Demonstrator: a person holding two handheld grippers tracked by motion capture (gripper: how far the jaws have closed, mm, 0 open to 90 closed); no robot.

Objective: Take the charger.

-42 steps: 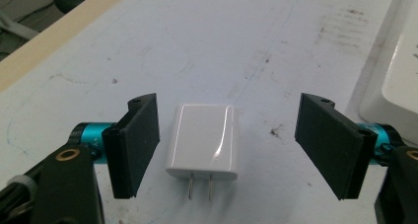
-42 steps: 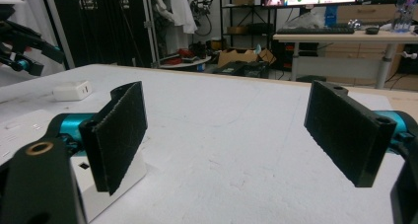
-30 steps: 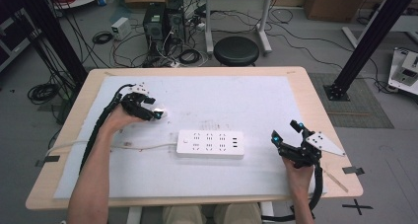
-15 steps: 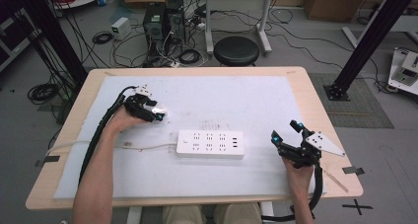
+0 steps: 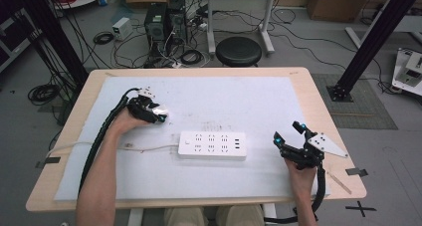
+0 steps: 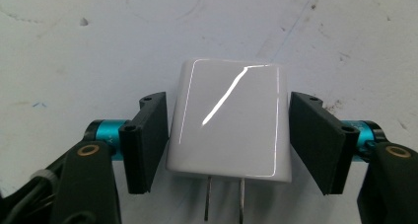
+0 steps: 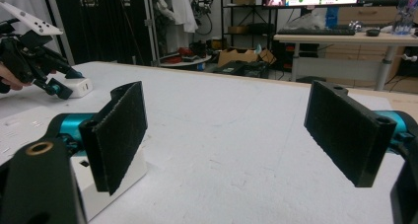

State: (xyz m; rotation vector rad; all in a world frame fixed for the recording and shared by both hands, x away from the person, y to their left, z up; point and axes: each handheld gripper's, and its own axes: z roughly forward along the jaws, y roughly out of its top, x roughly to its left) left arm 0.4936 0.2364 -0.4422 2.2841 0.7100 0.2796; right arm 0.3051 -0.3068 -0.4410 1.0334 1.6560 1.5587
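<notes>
A glossy white plug adapter [image 6: 229,125] lies flat on the white mat, its two metal prongs pointing back toward the camera. My left gripper [image 6: 229,110] is open, one black pad on each side of the adapter with slim gaps. In the high view this left gripper [image 5: 158,114] sits at the mat's left, over the adapter [image 5: 162,112]. A white power strip [image 5: 212,145] lies in the middle of the mat. My right gripper [image 5: 287,131] rests open to the right of the strip, nothing between its pads [image 7: 123,135].
The strip's cord [image 5: 99,147] runs left to the table edge, under the left forearm. The white mat [image 5: 224,96] covers most of the wooden table [image 5: 318,111]. Beyond the far edge are a stool [image 5: 239,51], computers and floor cables.
The left gripper has crept slightly to the right and settled around the adapter. The right gripper and the power strip have stayed put.
</notes>
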